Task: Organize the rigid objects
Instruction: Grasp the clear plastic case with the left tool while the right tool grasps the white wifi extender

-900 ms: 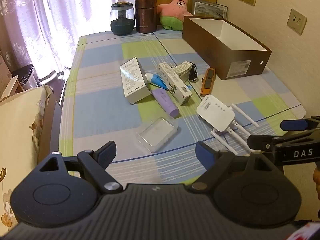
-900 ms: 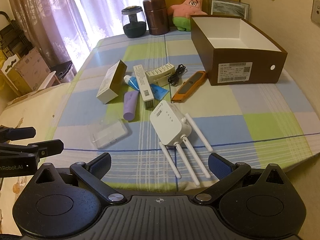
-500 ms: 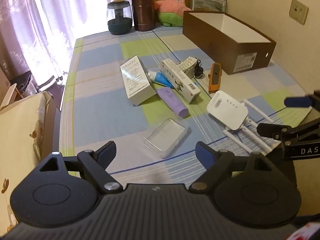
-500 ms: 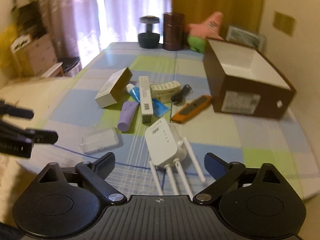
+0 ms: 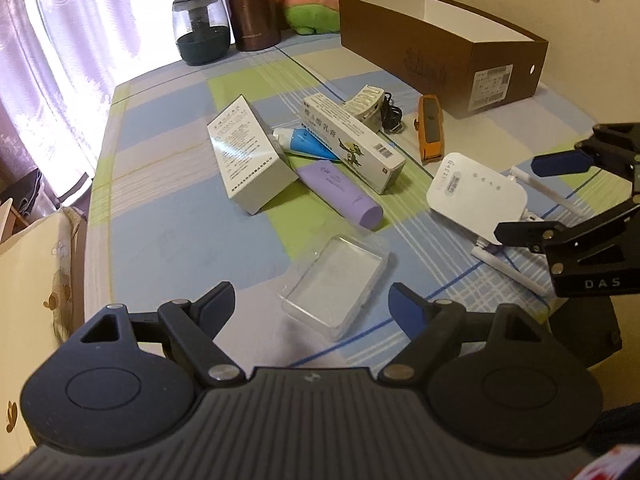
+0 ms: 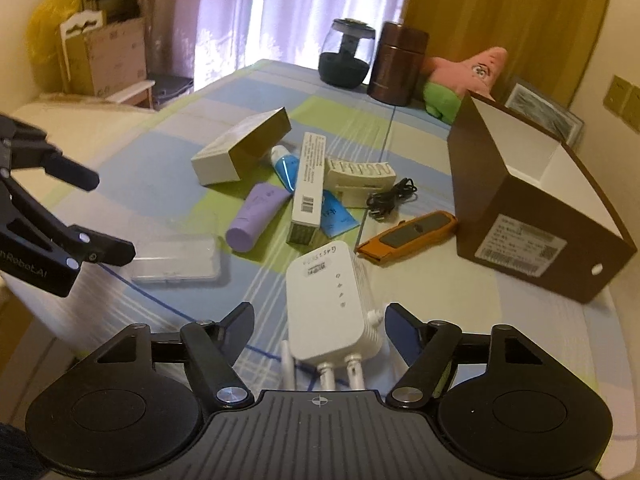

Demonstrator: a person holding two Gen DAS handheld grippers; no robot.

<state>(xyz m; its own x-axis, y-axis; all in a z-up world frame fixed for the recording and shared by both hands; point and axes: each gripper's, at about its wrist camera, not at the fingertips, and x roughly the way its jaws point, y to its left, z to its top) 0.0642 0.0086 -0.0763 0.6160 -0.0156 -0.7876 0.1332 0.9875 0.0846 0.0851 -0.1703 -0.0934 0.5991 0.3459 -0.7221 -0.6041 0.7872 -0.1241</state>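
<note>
My left gripper is open, and a clear plastic case lies on the cloth just ahead, between its fingers. My right gripper is open too; the white router with its antennas lies between its fingers, untouched. Past them lie a white carton, a long box, a blue tube, a purple tube, an orange utility knife, a ribbed white block and a black cable. An open brown box stands at the right.
At the table's far end stand a dark glass jar, a brown canister, a pink star plush and a framed picture. Curtains hang behind. A cardboard carton stands on the floor to the left.
Both grippers have moved in closer over the table. The clear case now sits between the left fingers, the router between the right ones. Nothing on the table has shifted.
</note>
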